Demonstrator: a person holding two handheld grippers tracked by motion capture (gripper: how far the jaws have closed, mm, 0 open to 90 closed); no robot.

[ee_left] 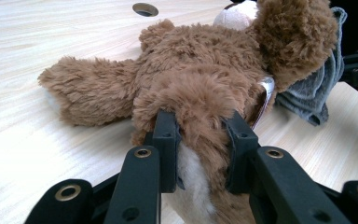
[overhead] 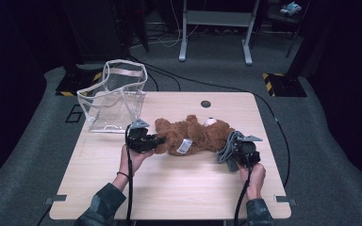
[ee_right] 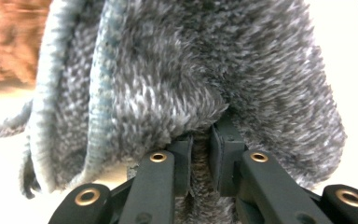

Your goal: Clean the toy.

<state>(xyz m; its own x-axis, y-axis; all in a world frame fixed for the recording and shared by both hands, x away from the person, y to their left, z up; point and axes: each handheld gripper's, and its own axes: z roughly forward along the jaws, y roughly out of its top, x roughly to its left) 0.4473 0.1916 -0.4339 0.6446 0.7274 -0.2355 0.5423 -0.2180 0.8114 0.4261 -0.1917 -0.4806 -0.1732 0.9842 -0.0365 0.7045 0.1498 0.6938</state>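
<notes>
Clear plastic bag [overhead: 114, 96] stands upright at far left of a pale wood table [overhead: 169, 183], mouth up and open, well apart from the grippers. Judging by that, it's prob. where the soft items are meant to go.

Next, moving right: left gripper [overhead: 156, 140], held in the person's left hand [overhead: 133, 157], points rightward at a brown teddy [overhead: 193, 135] lying flat mid-table w/ a white tag on its belly. In the left gripper view the jaws are clamped on one furry limb of the teddy [ee_left: 200, 74], fur bulging between the two black pads [ee_left: 167, 140]. Grip on a limb rather than the body makes sense: the body looks too fat for the jaws, a leg squashes down enough to hold.

Right of teddy: a grey fleecy cloth [overhead: 225, 149], touching or just beside the teddy's head end. Right gripper [overhead: 230, 153], in the right hand [overhead: 252, 179], has it. In the right gripper view the jaws stand nearly together, pinching a thin fold of cloth [ee_right: 205, 79] that drapes up and over them; a blur of brown fur sits at top left. Pinching a fold is likely the only way to lift sth. so limp.

Far side of table has a small round hole [overhead: 206, 103]. Beyond: dark floor, cables, a grey stand.
</notes>
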